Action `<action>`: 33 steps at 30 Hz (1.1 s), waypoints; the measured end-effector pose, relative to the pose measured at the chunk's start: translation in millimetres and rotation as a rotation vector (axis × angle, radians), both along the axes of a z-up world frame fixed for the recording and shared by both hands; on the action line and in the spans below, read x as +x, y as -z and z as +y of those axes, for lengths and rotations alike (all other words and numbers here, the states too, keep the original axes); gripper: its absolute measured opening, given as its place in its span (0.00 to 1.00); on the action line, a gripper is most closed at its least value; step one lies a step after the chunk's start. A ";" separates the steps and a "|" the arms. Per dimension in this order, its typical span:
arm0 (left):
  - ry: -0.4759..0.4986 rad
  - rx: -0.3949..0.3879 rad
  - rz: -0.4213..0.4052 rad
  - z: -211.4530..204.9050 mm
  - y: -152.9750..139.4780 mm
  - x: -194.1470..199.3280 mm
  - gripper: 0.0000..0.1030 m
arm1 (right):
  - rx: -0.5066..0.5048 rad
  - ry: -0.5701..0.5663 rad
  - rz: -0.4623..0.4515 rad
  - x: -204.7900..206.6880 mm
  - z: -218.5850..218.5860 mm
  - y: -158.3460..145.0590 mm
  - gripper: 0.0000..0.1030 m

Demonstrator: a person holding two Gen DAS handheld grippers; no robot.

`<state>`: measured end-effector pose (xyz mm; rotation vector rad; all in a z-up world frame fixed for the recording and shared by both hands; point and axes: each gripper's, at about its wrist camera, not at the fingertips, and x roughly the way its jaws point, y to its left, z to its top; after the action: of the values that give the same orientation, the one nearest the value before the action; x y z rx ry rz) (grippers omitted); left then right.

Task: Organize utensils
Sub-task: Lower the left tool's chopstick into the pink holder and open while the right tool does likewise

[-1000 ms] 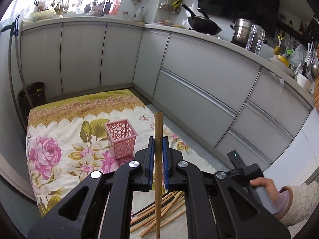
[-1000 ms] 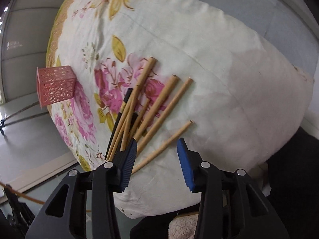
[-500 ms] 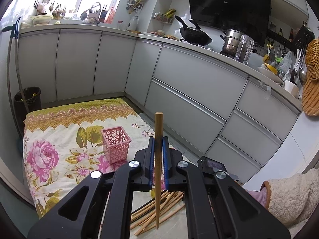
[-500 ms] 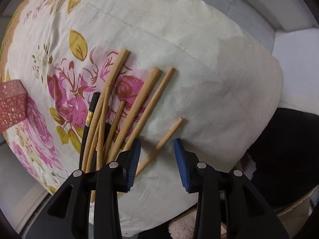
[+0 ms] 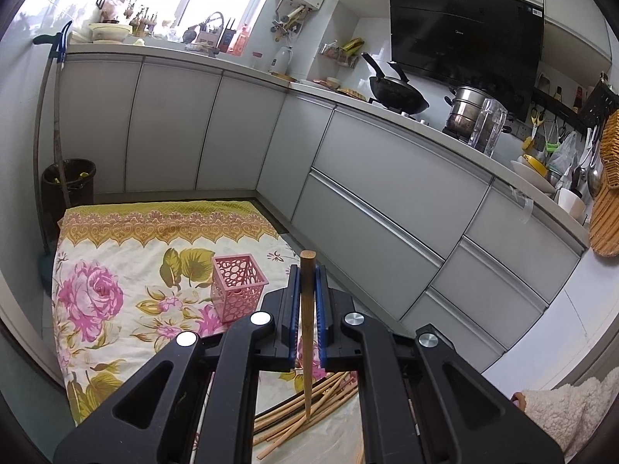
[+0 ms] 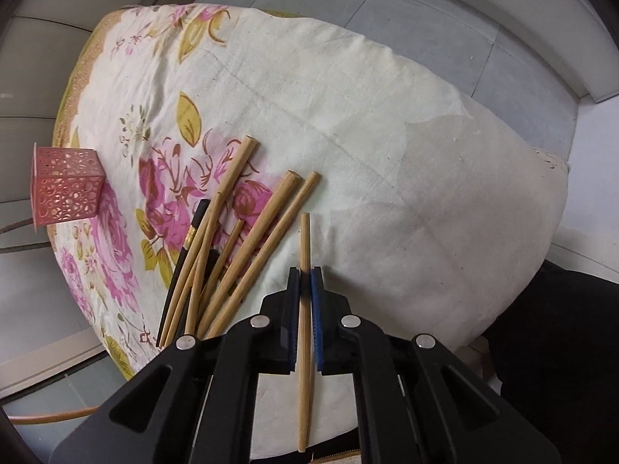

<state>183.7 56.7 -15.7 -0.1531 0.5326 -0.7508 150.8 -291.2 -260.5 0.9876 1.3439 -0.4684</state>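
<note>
While the left hand-held gripper (image 5: 307,301) clamps one chopstick (image 5: 308,332) upright for the pink holder (image 5: 236,286), the right hand-held gripper (image 6: 305,301) has just closed on another chopstick (image 6: 304,255) beside the pile (image 6: 232,247).

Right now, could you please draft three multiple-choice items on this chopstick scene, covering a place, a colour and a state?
1. Where does the pink holder stand?
A. On the kitchen counter
B. On the floral cloth
C. Inside the bin

2. What colour is the odd chopstick in the loose pile?
A. Black
B. Red
C. Green

3. What is the right tongs' state?
A. Wide open over the pile
B. Shut on nothing
C. Shut on a wooden chopstick

Key: 1 B, the holder sits on the flower print; 2 A, one dark stick lies among the wooden ones; 3 C, the blue pads have just closed and pinch the stick between them.
</note>
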 end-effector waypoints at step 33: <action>-0.377 0.092 -0.146 -65.8 -51.3 120.7 0.06 | -0.182 -0.257 -0.801 56.0 1.1 -280.1 0.06</action>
<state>304.4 -9.0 35.6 -0.1078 0.3826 -0.3661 206.8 -290.0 19.6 0.7166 0.6698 0.0207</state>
